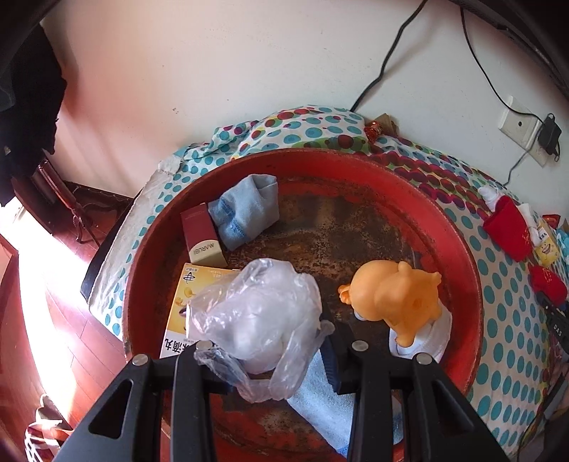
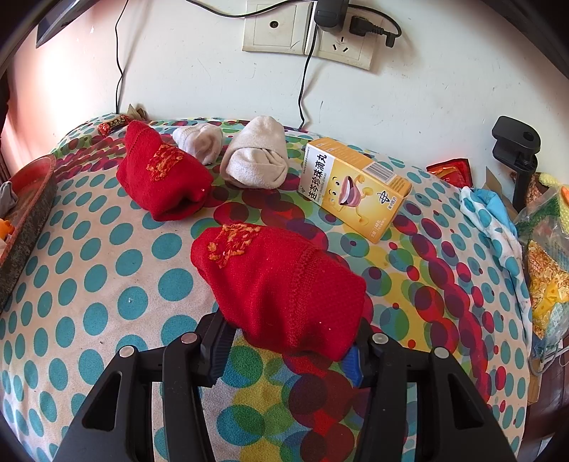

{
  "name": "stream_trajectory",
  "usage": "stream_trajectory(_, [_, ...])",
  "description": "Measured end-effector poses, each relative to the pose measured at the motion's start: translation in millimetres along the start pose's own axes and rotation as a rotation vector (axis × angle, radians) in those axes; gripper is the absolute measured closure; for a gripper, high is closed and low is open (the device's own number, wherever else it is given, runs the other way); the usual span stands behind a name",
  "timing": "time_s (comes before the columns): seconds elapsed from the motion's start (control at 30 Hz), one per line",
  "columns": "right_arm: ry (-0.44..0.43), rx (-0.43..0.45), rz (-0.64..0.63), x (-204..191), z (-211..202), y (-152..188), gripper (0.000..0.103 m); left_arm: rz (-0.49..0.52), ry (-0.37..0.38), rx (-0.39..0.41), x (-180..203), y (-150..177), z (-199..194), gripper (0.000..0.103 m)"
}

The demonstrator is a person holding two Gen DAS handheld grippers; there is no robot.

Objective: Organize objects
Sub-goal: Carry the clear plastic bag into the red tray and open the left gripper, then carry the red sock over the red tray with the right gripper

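Observation:
In the left wrist view, my left gripper (image 1: 274,359) hangs over a round red tray (image 1: 458,248), its jaws open around a crumpled clear plastic bag (image 1: 259,316) that lies between them. The tray also holds a rolled blue sock (image 1: 245,209), a dark red box (image 1: 202,234), a yellow medicine box (image 1: 185,302), an orange toy (image 1: 394,298) and a blue cloth (image 1: 320,394). In the right wrist view, my right gripper (image 2: 288,352) is open, its fingers on either side of a rolled red sock (image 2: 281,284) on the spotted cloth.
On the spotted cloth (image 2: 106,248) lie a second red sock (image 2: 160,177), two rolled white socks (image 2: 256,156), and a yellow medicine box (image 2: 352,188). The tray's edge (image 2: 28,199) is at left. A wall with sockets (image 2: 309,32) and cables stands behind. Bags (image 2: 544,256) crowd the right.

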State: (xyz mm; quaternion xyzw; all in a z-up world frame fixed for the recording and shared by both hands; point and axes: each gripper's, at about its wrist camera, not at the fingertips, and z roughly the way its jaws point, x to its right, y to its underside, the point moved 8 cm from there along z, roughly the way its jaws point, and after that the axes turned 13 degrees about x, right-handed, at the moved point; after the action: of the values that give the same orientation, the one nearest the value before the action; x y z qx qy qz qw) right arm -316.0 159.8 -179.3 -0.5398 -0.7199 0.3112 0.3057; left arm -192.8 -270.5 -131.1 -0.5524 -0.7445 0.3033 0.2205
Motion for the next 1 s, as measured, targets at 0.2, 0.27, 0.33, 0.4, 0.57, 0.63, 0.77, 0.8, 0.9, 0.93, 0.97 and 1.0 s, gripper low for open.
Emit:
stream_trajectory(0.2, [0.018,0.002,-0.019,-2,0,-1,0.054,0.031,0.125,-0.013,4,1,5,0.066])
stream_trajectory(0.27, [0.020,0.003,-0.021,-1,1,-1,0.054,0.039,0.150,-0.006,5,0,6,0.066])
stream_trajectory(0.33, [0.023,0.003,-0.025,-3,0,-1,0.054,0.052,0.167,-0.010,6,0,7,0.066])
stream_trajectory(0.4, [0.025,0.004,-0.027,-4,-1,-1,0.054,0.067,0.169,-0.009,7,1,9,0.065])
stream_trajectory(0.57, [0.027,0.003,-0.029,-3,-1,-1,0.054,0.104,0.144,-0.006,6,3,14,0.064])
stream_trajectory(0.63, [0.030,0.004,-0.032,-4,-1,-1,0.054,0.105,0.147,-0.019,5,5,15,0.064])
stream_trajectory(0.77, [0.035,0.004,-0.037,-5,-1,-1,0.054,0.112,0.122,-0.036,1,6,14,0.064])
stream_trajectory(0.8, [0.038,0.005,-0.041,-5,-1,-1,0.054,0.121,0.117,-0.041,1,7,13,0.063])
stream_trajectory(0.9, [0.040,0.006,-0.043,-5,-1,-1,0.054,0.139,0.100,-0.049,0,8,9,0.056])
stream_trajectory(0.93, [0.040,0.006,-0.044,-6,-1,-1,0.054,0.143,0.098,-0.052,0,7,7,0.051])
stream_trajectory(0.97, [0.041,0.006,-0.045,-5,-1,-1,0.054,0.145,0.098,-0.053,0,7,6,0.050])
stream_trajectory(1.0, [0.041,0.006,-0.045,-5,-1,-1,0.054,0.143,0.099,-0.055,-1,6,4,0.050])
